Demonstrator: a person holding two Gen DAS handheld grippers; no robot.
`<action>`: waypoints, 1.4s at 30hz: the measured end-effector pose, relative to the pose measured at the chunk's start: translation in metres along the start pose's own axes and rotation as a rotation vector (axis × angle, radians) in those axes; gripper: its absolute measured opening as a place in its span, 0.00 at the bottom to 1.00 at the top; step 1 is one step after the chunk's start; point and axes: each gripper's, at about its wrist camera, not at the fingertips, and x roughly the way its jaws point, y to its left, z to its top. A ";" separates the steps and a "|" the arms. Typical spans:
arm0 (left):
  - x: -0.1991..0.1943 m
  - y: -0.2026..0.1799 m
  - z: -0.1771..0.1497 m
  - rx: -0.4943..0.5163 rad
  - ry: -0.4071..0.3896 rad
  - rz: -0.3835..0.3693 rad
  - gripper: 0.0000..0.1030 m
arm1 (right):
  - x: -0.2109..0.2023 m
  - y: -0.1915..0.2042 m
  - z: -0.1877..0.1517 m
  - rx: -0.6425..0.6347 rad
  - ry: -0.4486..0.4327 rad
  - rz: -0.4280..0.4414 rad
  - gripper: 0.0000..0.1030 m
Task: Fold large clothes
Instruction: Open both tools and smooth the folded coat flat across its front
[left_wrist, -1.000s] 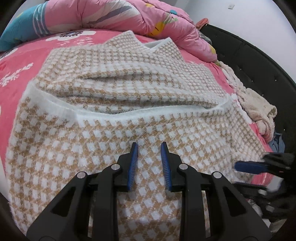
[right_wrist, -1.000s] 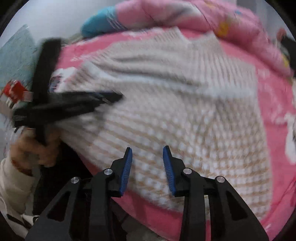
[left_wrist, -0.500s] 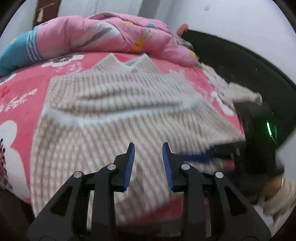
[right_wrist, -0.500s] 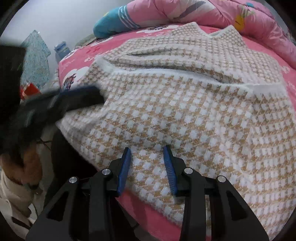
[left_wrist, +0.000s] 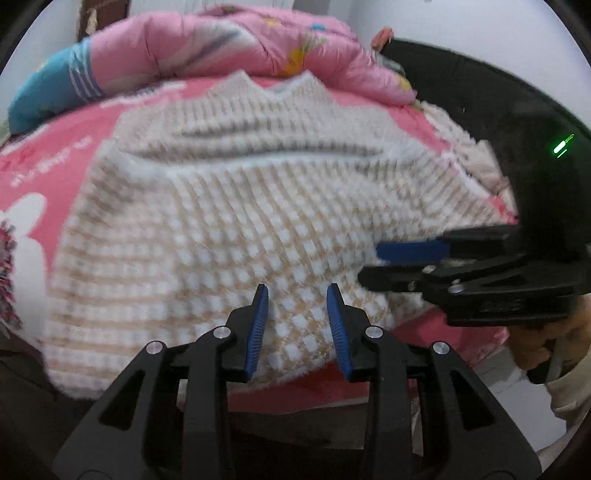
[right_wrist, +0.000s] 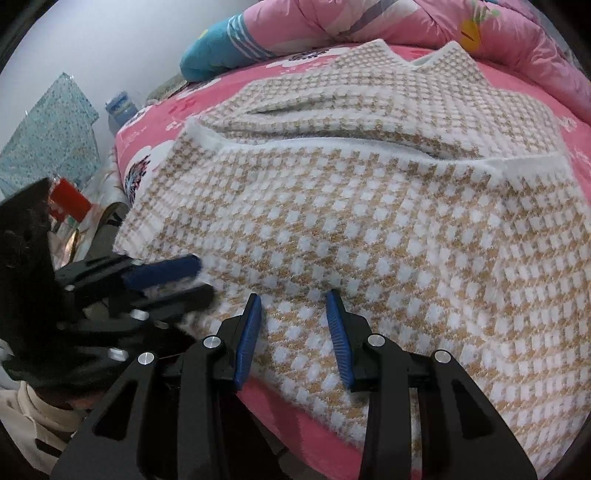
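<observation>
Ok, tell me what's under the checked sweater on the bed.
The checked sweater lies flat on a pink floral bedsheet, which shows around its edges and along the near bed edge. Its bottom part is folded up over its body. Whatever lies beneath the middle is covered.

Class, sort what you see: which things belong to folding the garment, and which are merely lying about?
Job: checked sweater; left gripper; right gripper.
Lying about: pink quilt; blue pillow; pale fleece heap; patterned bag.
</observation>
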 end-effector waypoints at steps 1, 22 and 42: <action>-0.003 0.001 0.001 0.003 -0.013 0.026 0.31 | 0.001 -0.001 0.002 0.001 0.000 0.001 0.35; 0.007 0.060 0.001 -0.149 0.047 0.178 0.53 | -0.046 0.008 0.008 -0.028 -0.096 -0.053 0.71; 0.015 0.050 0.008 -0.156 0.092 0.211 0.69 | -0.038 -0.004 0.024 0.016 -0.105 -0.293 0.85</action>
